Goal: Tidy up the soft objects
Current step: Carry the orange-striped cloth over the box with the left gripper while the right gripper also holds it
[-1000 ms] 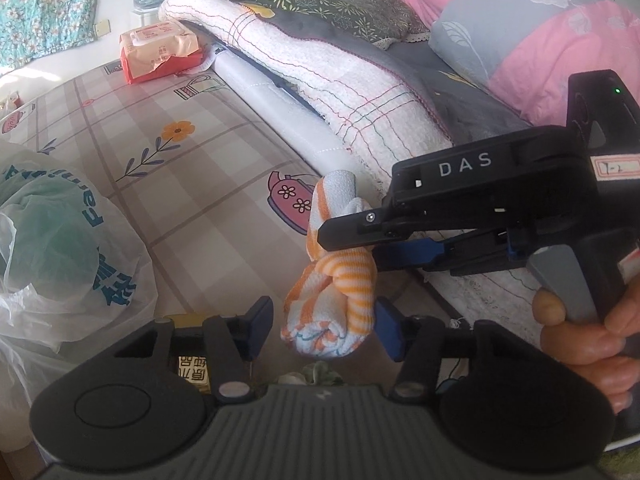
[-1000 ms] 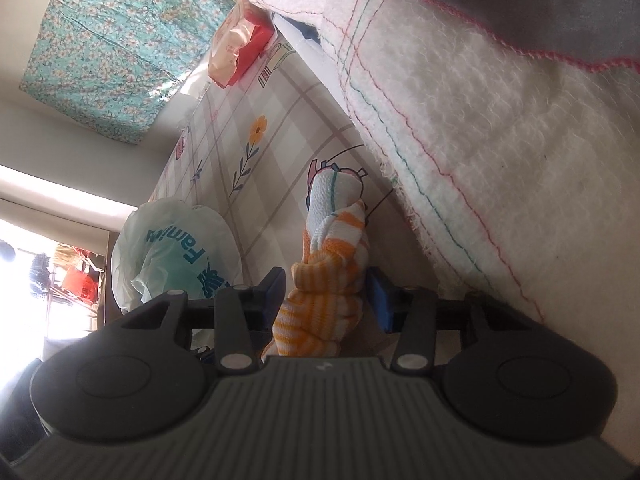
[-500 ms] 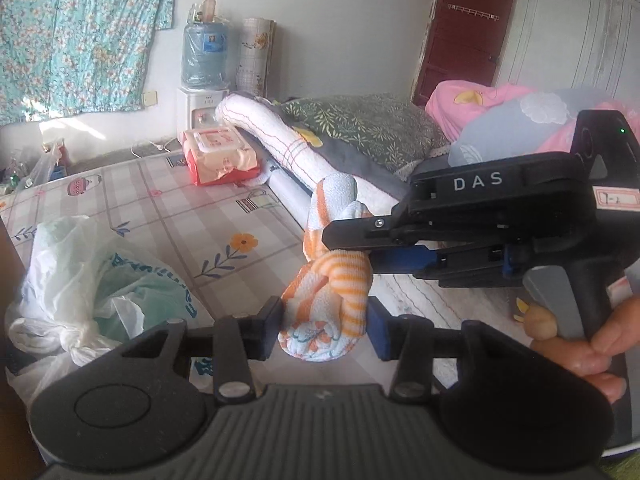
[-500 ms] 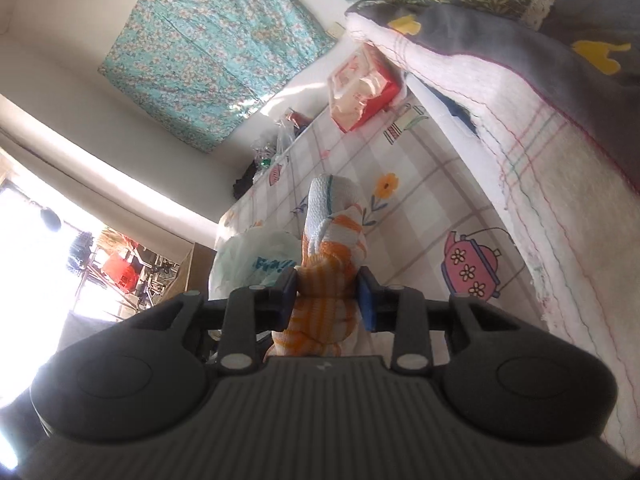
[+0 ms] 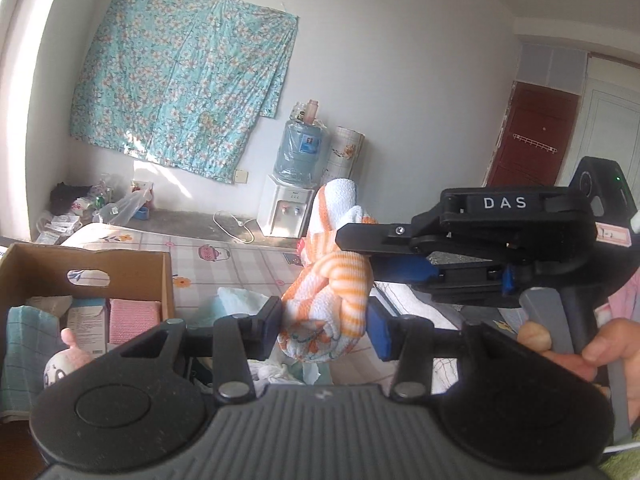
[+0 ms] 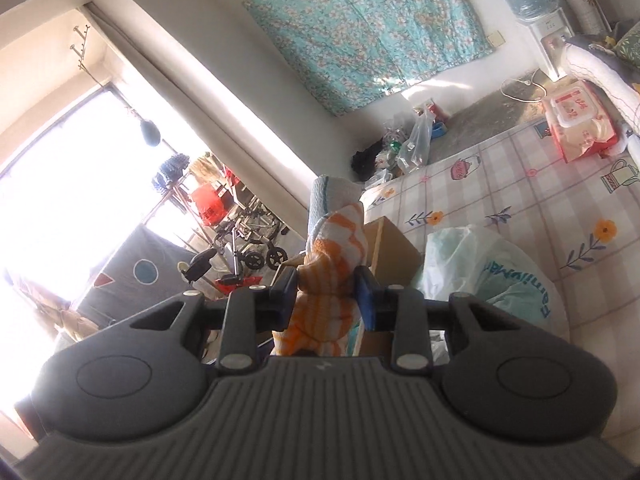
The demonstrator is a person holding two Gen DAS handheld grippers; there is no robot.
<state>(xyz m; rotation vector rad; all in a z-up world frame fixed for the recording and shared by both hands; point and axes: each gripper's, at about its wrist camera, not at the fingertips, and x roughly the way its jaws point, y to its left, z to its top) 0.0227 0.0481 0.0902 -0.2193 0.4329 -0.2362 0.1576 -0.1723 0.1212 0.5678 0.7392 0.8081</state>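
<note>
Orange-striped towel: we hold a knotted orange-and-white towel (image 5: pixel 326 280) up in the air, above and just right of the cardboard box (image 5: pixel 120 268).
Right gripper: our right gripper (image 6: pixel 326 292) is clamped on the towel's middle, both pads pressed into the cloth.
Left gripper: our left gripper (image 5: pixel 326 322) sits around the towel's lower end; its left pad touches the cloth, while a thin gap shows at the blue right pad, so we cannot tell whether it is squeezing.
Cardboard box: it stands open, below and to the left of the towel, with an oval hand-hole in its far wall.
Box contents: we see a teal checked cloth (image 5: pixel 18 344) at the left, a white carton (image 5: pixel 87 326) in the middle, a folded pink cloth (image 5: pixel 134 320) at the right, and a pink-and-white soft toy (image 5: pixel 66 360) at the near edge.
Plastic bag: a white bag with teal print (image 6: pixel 492 276) lies on the checked bed sheet (image 6: pixel 540 208) just right of the box; what it holds is not clear.
Wipes pack: a red-and-white pack (image 6: pixel 580 120) lies on the sheet, well beyond the box.
</note>
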